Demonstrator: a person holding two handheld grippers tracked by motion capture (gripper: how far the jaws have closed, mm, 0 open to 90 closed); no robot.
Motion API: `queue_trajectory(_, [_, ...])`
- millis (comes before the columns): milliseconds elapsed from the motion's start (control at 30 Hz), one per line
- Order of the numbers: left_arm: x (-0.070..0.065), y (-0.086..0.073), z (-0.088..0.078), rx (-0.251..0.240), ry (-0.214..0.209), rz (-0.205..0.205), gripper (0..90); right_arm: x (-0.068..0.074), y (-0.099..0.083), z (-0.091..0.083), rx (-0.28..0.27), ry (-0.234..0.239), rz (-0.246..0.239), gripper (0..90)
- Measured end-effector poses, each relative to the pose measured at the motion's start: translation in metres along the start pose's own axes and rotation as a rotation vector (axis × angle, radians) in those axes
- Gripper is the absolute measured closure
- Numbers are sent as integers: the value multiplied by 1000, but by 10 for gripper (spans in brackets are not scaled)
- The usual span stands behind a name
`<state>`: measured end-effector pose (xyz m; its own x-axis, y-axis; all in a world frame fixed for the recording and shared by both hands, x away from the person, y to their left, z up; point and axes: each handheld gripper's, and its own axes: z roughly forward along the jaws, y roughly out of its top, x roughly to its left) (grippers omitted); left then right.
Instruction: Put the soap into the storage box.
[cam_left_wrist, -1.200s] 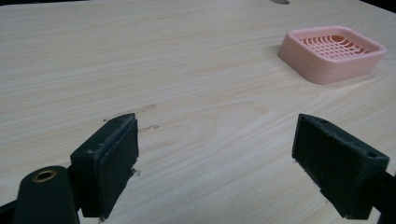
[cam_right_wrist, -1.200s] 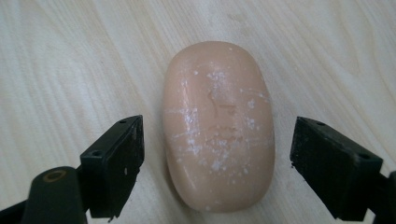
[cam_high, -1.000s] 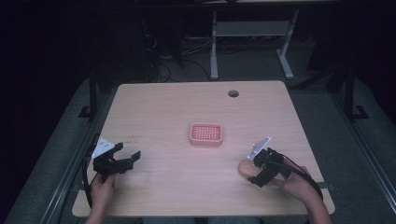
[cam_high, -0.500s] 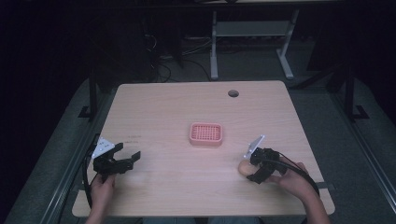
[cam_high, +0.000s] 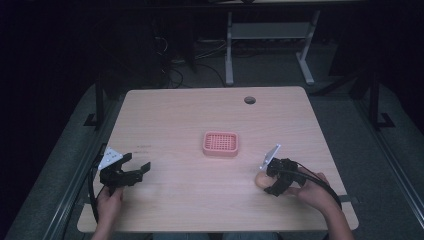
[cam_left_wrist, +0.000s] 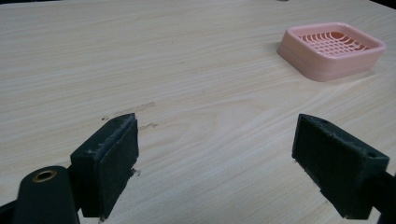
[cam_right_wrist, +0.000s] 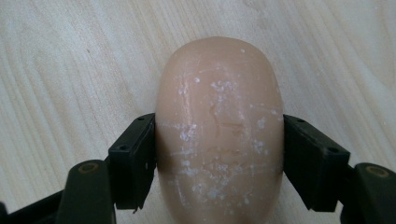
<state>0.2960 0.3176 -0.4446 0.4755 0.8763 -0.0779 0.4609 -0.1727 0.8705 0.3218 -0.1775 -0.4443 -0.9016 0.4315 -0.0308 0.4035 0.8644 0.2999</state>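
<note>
Bar of soap (cam_right_wrist: 219, 135): peach, oval, lying on the wooden table (cam_high: 190, 115), clamped across its short width by my right gripper (cam_right_wrist: 219, 154), long axis running straight out ahead. Pink soap dish (cam_high: 220, 143): mid-table, forward and left of the soap, nearer my right hand (cam_high: 310, 192), I judge. Left gripper (cam_left_wrist: 215, 163): jaws wide apart, holding nothing.

table (cam_high: 200, 120) — light wood, round hole (cam_high: 249, 100) near far edge | grey floor (cam_high: 380, 165) around

Dim, dark surroundings; sharp close-ups.
</note>
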Motion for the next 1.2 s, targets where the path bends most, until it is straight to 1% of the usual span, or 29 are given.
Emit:
queue_trajectory(133, [0, 0, 0, -2, -1, -2, 143, 0, 1, 1, 9, 5, 3, 306])
queue_trajectory(400, [0, 0, 1, -2, -6, -8, 143, -2, 0, 2, 3, 18, 8, 306])
queue_trajectory(467, [0, 0, 0, 0, -6, -4, 143, -3, 0, 2, -1, 31, 18, 305])
queue_trajectory(567, [0, 0, 0, -4, -5, -5, 143, -5, -1, 3, -5, 40, 22, 309])
queue_trajectory(867, [1, 0, -1, -5, -1, -9, 143, -6, -1, 2, -4, 39, 5, 315])
queue_trajectory(1067, [1, 0, -2, -10, 0, -9, 143, -5, -1, 1, -1, 24, 4, 319])
queue_trajectory(1100, [1, 0, -2, -12, 0, -10, 143, -4, -1, 0, -8, 17, 6, 319])
queue_trajectory(1200, [1, 0, -2, -10, -1, -10, 143, -4, -2, 0, -17, 20, 2, 319])
